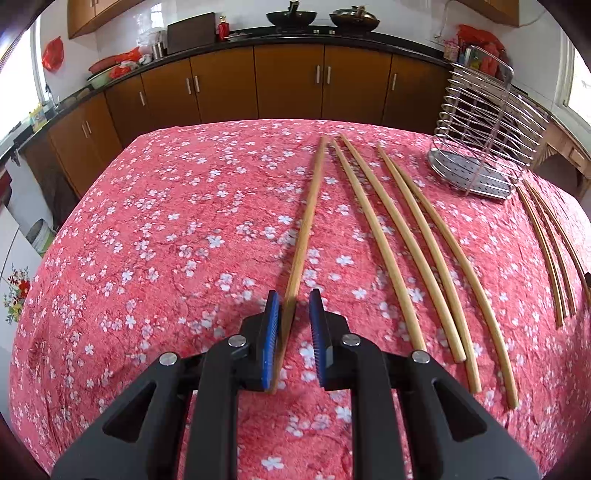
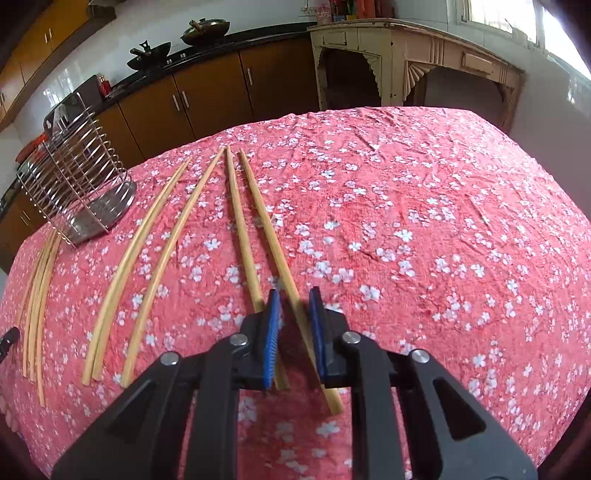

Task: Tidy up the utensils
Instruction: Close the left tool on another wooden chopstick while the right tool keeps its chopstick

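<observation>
Covering the table, a pink floral cloth (image 1: 166, 221); brown kitchen cabinets (image 1: 288, 81) behind; both tongs each clenching one chopstick.

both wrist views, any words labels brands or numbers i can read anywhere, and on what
None can be read in either view.
The red bottle on the counter: label, if any, too small to tell.
The yellow packet by the left window: print blurred.
The chopsticks, wire rack and tablecloth carry no text.
</observation>
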A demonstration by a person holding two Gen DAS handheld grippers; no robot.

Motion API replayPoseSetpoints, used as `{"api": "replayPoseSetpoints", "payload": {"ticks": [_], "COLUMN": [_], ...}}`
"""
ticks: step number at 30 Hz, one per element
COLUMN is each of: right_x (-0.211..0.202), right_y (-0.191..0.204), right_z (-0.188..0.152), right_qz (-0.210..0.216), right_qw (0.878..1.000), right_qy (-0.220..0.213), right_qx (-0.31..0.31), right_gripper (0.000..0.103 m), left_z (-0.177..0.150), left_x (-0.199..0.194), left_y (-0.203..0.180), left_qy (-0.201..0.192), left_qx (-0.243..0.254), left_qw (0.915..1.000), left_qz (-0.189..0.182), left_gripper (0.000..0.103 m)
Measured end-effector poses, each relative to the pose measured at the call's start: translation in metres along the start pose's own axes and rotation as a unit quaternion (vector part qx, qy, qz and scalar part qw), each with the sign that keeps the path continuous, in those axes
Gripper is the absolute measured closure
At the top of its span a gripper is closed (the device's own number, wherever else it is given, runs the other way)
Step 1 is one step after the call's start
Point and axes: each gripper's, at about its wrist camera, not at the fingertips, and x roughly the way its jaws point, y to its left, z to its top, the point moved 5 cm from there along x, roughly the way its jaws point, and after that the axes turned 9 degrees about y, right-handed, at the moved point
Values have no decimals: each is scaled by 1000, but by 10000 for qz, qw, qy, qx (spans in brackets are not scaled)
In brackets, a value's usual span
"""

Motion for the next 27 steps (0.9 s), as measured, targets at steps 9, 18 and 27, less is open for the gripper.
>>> {"api": "replayPoseSetpoints", "payload": {"ticks": [9, 18, 27], "right_x": [-15, -23, -4], "right_y": [-19, -12, -32], "right_z": [-13, -37, 0], "right_qz": [192, -248, -192], "right_qw": [9993, 9995, 9991], "right_qy": [-174, -173, -111], "right_qx": [264, -97, 362], "right_gripper": [60, 78, 95], "left_z": [-11, -18, 11], "left_x": [-15, -15, 7], "left_y": [9, 7, 9], "left_qy": [-219, -72, -12], "left_qx": [169, 383, 433], "left_qw": [9996, 9992, 9988], "left_qz": [93, 130, 245], "left_gripper": [61, 78, 94]}}
